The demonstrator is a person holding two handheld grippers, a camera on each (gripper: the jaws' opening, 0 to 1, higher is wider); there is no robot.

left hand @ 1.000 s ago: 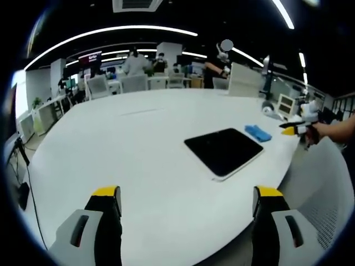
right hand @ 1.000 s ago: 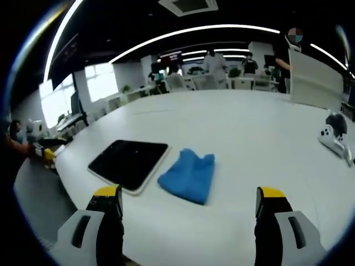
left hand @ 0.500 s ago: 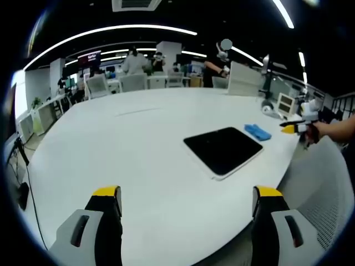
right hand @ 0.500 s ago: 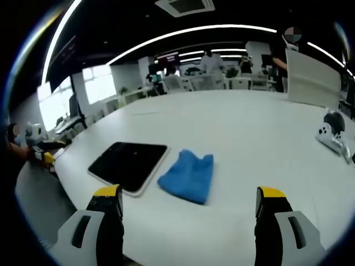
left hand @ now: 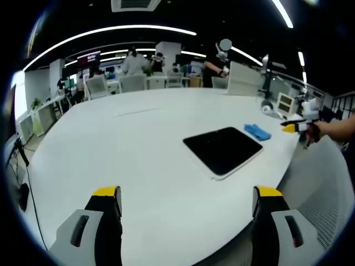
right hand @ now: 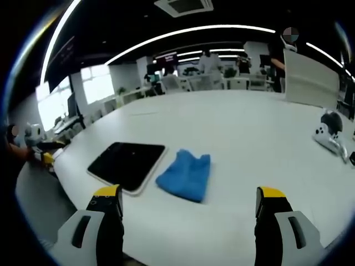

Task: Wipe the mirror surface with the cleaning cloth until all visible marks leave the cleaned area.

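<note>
Mirror [right hand: 127, 165] flat on table [right hand: 244, 138], blue cloth [right hand: 185, 175] just beside; both claws spread, empty.

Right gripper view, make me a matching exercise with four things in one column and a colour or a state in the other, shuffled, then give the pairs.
Things:
1. cleaning cloth
2. mirror
3. right gripper
4. table

Descriptions:
A. white, broad and curved at the edge
B. open, holding nothing, yellow tips
C. blue, crumpled, lying beside the flat panel
D. dark face with a pale rim, lying flat

Pairs: 1-C, 2-D, 3-B, 4-A
</note>
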